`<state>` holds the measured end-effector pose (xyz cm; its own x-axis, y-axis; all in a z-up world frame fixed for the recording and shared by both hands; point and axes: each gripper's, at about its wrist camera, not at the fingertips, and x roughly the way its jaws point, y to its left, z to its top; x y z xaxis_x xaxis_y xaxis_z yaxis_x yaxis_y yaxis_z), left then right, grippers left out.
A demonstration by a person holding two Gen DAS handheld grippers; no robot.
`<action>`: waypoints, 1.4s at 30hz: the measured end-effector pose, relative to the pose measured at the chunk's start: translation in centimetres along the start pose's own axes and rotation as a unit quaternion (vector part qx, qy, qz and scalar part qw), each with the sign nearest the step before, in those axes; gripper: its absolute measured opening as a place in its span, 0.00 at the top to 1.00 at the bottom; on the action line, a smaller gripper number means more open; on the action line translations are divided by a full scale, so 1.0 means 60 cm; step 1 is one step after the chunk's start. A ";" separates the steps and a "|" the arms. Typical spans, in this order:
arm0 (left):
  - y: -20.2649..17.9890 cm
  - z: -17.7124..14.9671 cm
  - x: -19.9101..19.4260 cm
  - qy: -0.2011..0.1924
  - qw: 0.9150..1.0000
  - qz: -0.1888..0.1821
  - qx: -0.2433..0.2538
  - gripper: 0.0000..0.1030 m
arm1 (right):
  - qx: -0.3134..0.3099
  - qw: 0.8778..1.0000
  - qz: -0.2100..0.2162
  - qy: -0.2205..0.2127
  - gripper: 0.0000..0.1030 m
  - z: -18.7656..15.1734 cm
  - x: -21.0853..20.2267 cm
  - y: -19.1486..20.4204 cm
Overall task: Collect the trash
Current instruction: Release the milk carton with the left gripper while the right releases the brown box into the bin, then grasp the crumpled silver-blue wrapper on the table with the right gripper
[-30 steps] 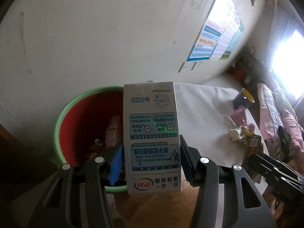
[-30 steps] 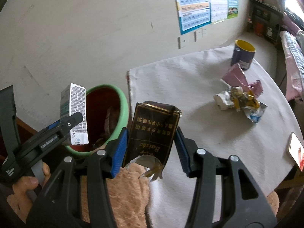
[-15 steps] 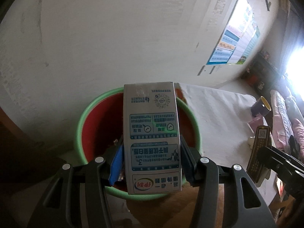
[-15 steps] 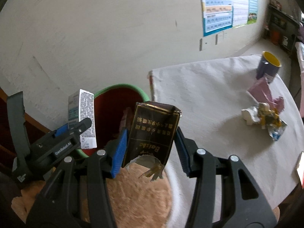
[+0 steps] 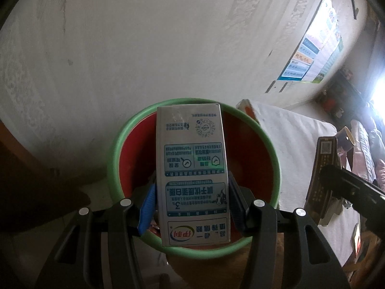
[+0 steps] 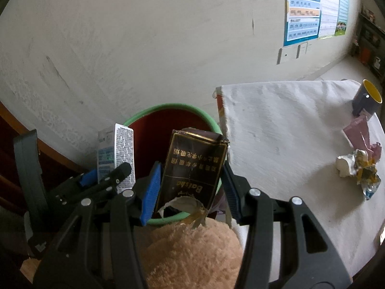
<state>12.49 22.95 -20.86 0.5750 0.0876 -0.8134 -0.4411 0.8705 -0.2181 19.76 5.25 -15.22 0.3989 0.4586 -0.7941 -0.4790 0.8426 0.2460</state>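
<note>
My left gripper [image 5: 191, 200] is shut on a white and blue milk carton [image 5: 192, 163], held upside down right over the mouth of a red bin with a green rim [image 5: 115, 154]. My right gripper [image 6: 190, 187] is shut on a torn dark brown cigarette box [image 6: 195, 168], held over the near rim of the same bin [image 6: 168, 107]. The left gripper and its carton [image 6: 118, 154] show at the left of the right wrist view. The right gripper's box [image 5: 323, 178] shows at the right of the left wrist view.
A round table with a white cloth [image 6: 284, 130] stands right of the bin. On it are a blue mug with yellow inside [image 6: 367, 100], a pink wrapper [image 6: 358, 137] and crumpled trash [image 6: 358, 168]. A tan fuzzy cushion [image 6: 192, 252] lies below the grippers. A plaster wall is behind.
Both grippers have moved left, toward the bin. The milk carton now sits centred over the bin's mouth, and the cigarette box has come over its near rim.
</note>
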 end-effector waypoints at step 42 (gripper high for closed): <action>-0.063 -0.012 -0.013 0.006 0.999 0.024 0.047 0.30 | 0.287 0.933 -0.208 -0.062 0.36 -0.111 -0.126 -0.482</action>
<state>13.22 19.27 -19.79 0.5465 0.1258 -0.8280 -0.4010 0.9072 -0.1268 25.40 -24.46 -20.03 0.5620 0.0578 -0.8251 0.2204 0.9510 0.2167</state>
